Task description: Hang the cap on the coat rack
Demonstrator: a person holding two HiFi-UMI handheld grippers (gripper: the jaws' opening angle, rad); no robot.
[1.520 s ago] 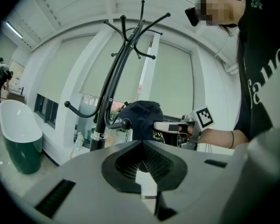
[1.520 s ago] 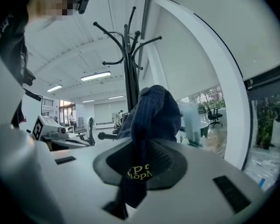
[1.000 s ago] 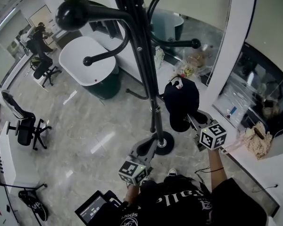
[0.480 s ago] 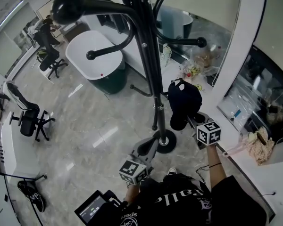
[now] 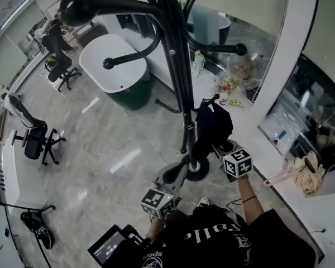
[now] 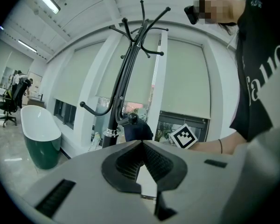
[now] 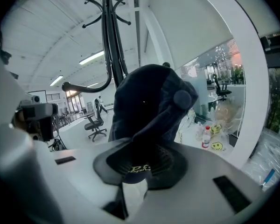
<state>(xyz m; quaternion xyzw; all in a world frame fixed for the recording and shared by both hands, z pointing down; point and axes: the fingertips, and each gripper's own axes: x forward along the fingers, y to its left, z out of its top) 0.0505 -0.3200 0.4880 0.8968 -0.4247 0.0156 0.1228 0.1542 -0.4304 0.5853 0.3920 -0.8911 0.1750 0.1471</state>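
Note:
The black coat rack (image 5: pixel 176 66) rises through the middle of the head view, its curved hooks ending in balls. A black cap (image 5: pixel 213 124) hangs just right of the pole, its top close under a low hook's ball (image 5: pixel 215 97). My right gripper (image 5: pixel 216 147) is shut on the cap's brim from below. In the right gripper view the cap (image 7: pixel 149 106) fills the centre above the jaws of the right gripper (image 7: pixel 142 160), with the rack (image 7: pixel 113 45) behind it. My left gripper (image 5: pixel 173 176) is lower, near the rack's base, shut and empty. The left gripper (image 6: pixel 142 143) faces the rack (image 6: pixel 126 73).
The rack's round base (image 5: pixel 196 171) stands on the marble floor. A white and green tub (image 5: pixel 114 71) is behind the pole. Office chairs (image 5: pixel 30 141) stand at the left. A ledge (image 5: pixel 254 144) with bottles and bags (image 5: pixel 234 88) runs along the right.
My right gripper has moved left, closer to the pole, carrying the cap with it. The cap now stands narrower and nearer the low hook. The left gripper has stayed in place.

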